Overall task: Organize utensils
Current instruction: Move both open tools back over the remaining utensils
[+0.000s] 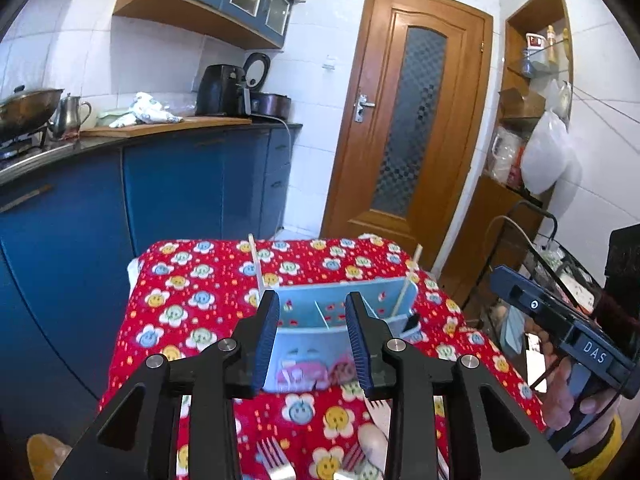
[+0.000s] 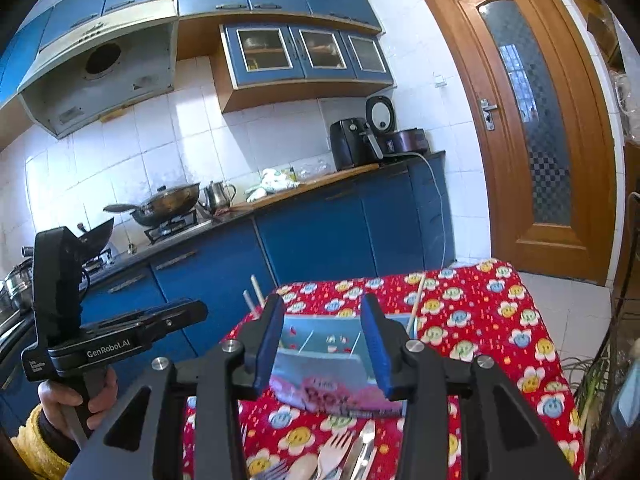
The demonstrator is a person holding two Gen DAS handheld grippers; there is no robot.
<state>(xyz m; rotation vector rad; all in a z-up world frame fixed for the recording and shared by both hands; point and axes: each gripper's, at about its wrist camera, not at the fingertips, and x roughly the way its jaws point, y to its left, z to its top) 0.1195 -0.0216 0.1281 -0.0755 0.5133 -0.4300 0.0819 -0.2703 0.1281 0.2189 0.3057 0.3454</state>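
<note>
A light blue divided organizer box (image 1: 308, 344) stands on the red flower-print tablecloth (image 1: 192, 304). A white stick (image 1: 256, 264) and a wooden chopstick (image 1: 408, 284) lean up out of it. My left gripper (image 1: 313, 300) hovers in front of the box, open, with nothing between its fingers. My right gripper (image 2: 323, 308) hovers the same way before the box (image 2: 320, 364), open and empty. Loose utensils lie on the cloth below the grippers: a wooden fork (image 2: 334, 452), a metal piece (image 2: 362, 448), a wooden spoon (image 2: 302, 468) and a metal fork (image 1: 274, 460).
Blue cabinets (image 2: 320, 240) run along the counter behind the table, with a wok (image 2: 168, 204), a kettle (image 2: 218, 194) and a black air fryer (image 2: 352, 144). A wooden door (image 2: 532, 120) is at the back right. A wire rack (image 1: 560, 264) stands right of the table.
</note>
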